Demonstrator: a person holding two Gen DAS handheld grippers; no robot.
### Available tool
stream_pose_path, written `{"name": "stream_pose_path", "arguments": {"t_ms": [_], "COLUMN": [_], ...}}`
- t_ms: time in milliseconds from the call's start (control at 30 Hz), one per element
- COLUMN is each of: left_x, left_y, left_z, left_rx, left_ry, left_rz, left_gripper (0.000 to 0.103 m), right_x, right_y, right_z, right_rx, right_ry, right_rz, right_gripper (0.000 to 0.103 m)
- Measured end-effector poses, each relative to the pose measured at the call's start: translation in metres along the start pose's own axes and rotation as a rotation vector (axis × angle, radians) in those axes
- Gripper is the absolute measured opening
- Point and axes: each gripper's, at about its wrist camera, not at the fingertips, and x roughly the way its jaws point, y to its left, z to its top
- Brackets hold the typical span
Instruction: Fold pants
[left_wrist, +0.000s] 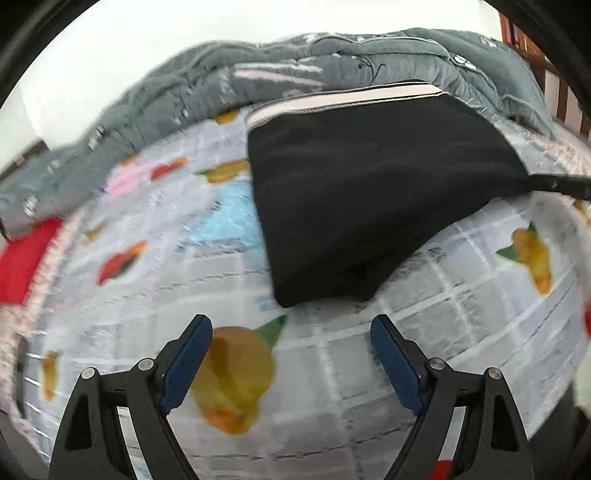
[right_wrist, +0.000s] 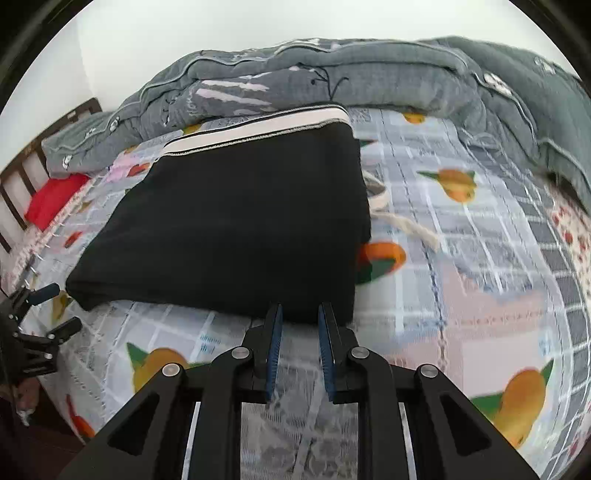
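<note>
Black pants (right_wrist: 236, 221) with a white waistband (right_wrist: 258, 129), folded into a flat rectangle, lying on the bed

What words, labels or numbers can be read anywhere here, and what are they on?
None can be read.
Bedsheet: small blue marks in one square near the folded black pants look like print, too blurred to read.
Grey quilt: white and dark marks look like pattern, not legible text.
Pants waistband: plain white stripe, no lettering visible.
</note>
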Motion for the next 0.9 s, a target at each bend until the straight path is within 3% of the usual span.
{"name": "stream_pose_path", "arguments": {"t_ms": [167,200,233,267,300,367,433,500,567,733,800,900], "left_x": [0.007,0.011,0.012,0.015,0.015,-0.001,-0.009,0.010,0.012,-0.005,-0.018,-0.031], "left_y": [-0.013,-0.017,-0.019,-0.019,-0.020,-0.011,0.001,0.009,0.010,0.015,0.019,0.023], "left_z": [0.009,0.012,0.015,0.019,0.019,0.020,0.015,0.009,0.004,-0.005,-0.010,-0.001], "left_rx": [0.047,0.064,0.078,0.087,0.083,0.007,-0.079,-0.135,-0.158,-0.177,-0.173,-0.180], "left_ry": [-0.030,-0.041,-0.055,-0.054,-0.046,-0.129,-0.166,-0.092,-0.095,-0.082,-0.112,-0.167], "left_rz": [0.030,0.052,0.067,0.044,0.013,0.020,-0.043,-0.074,-0.079,-0.096,-0.067,-0.082], "left_gripper": [0.087,0.083,0.075,0.052,0.037,0.017,0.017,0.017,0.019,0.035,0.046,0.051], "right_x": [-0.005,-0.005,-0.005,-0.007,-0.009,-0.013,-0.013,-0.010,-0.007,-0.021,-0.032,-0.041], "right_y": [-0.005,-0.006,-0.007,-0.009,-0.009,-0.009,-0.007,-0.002,0.003,0.002,0.000,-0.004], "right_z": [-0.014,-0.017,-0.019,-0.020,-0.023,-0.025,-0.027,-0.028,-0.027,-0.021,-0.015,0.003], "right_rx": [0.018,0.022,0.028,0.031,0.035,0.033,0.022,0.000,-0.019,-0.056,-0.063,-0.037], "right_ry": [0.020,0.025,0.028,0.027,0.024,0.020,0.017,0.016,0.013,-0.007,-0.047,-0.115], "right_rz": [-0.006,-0.008,-0.006,-0.004,-0.006,-0.008,-0.003,-0.019,-0.039,-0.028,-0.024,-0.013], "right_gripper": [0.020,0.020,0.020,0.020,0.020,0.020,0.021,0.022,0.022,0.022,0.022,0.028]}}
